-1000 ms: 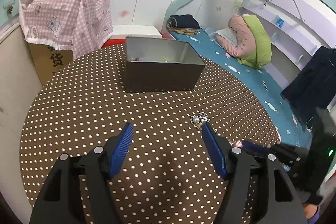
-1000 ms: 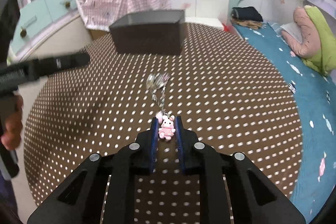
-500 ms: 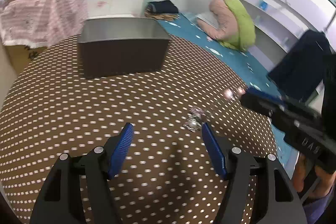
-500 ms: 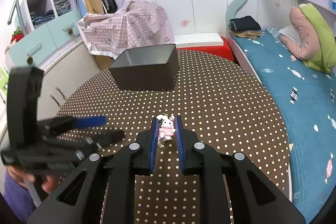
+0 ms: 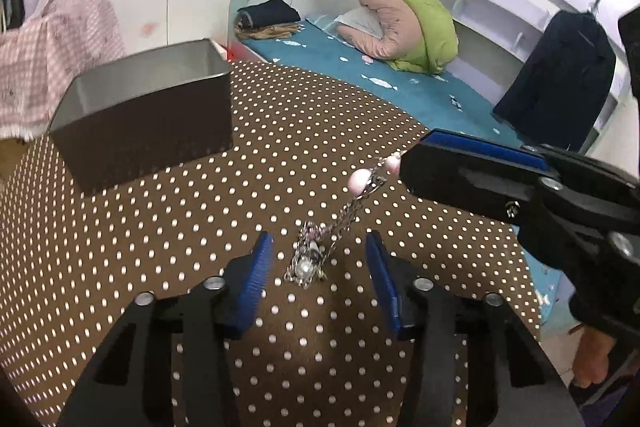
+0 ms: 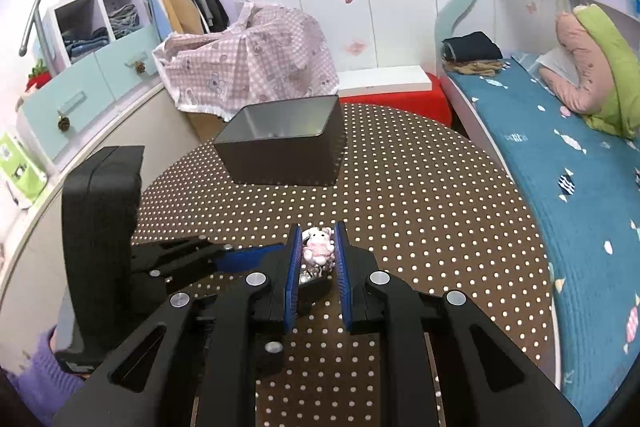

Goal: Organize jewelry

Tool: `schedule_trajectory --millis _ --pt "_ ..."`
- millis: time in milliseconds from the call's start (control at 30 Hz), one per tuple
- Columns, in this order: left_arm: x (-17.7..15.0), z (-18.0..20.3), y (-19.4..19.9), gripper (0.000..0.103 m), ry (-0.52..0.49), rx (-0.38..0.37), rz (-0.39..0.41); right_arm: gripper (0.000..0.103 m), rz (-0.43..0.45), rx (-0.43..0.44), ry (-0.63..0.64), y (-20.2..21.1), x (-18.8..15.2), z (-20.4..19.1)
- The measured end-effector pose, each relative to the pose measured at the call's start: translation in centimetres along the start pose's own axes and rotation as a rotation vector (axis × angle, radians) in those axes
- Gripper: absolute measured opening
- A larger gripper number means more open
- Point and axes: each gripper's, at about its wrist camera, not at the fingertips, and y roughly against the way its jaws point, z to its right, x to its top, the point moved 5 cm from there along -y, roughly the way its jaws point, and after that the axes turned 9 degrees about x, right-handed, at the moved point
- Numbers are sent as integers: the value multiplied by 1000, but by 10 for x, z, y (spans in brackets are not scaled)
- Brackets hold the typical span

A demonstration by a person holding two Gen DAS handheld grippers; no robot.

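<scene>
Right gripper (image 6: 316,255), clamped on a pink bunny charm (image 6: 318,246), dangles its chain between the left gripper's (image 5: 316,263) spread fingers, which should likely close on the pearl cluster (image 5: 306,265) before the metal tin (image 6: 280,147).

Right gripper (image 6: 316,259) has lifted the bunny charm (image 6: 318,246), its pearl end (image 5: 305,269) now dangling between the left gripper's (image 5: 316,277) open fingers.

A box (image 6: 280,151) stands on the counter (image 6: 420,195), toward its far side. Nearer, the right tool (image 6: 316,255) holds a charm (image 6: 318,247); its chain (image 5: 348,211) hangs to a pendant (image 5: 306,265) between the left tool's (image 5: 316,279) fingers. The bed (image 6: 560,147) lies right of the counter.
</scene>
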Motion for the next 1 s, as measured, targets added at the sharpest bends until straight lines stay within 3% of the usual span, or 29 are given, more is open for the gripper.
schedule_trajectory --millis 33,167,333,733,1000 --pt "0 2 -4 25 -6 -17 -9 17 0 0 -1 0 -1 0" --pt "3 1 -12 2 23 -64 -21 17 3 6 -2 -1 0 -1" --pt "5 -15 -13 2 71 -43 -11 17 3 5 -5 -2 -1 -1" --pt "21 -59 42 2 125 -20 95 11 -2 6 -30 -14 -1 3" --pt "32 -72 64 2 129 -55 126 14 -53 80 6 -37 0 -19"
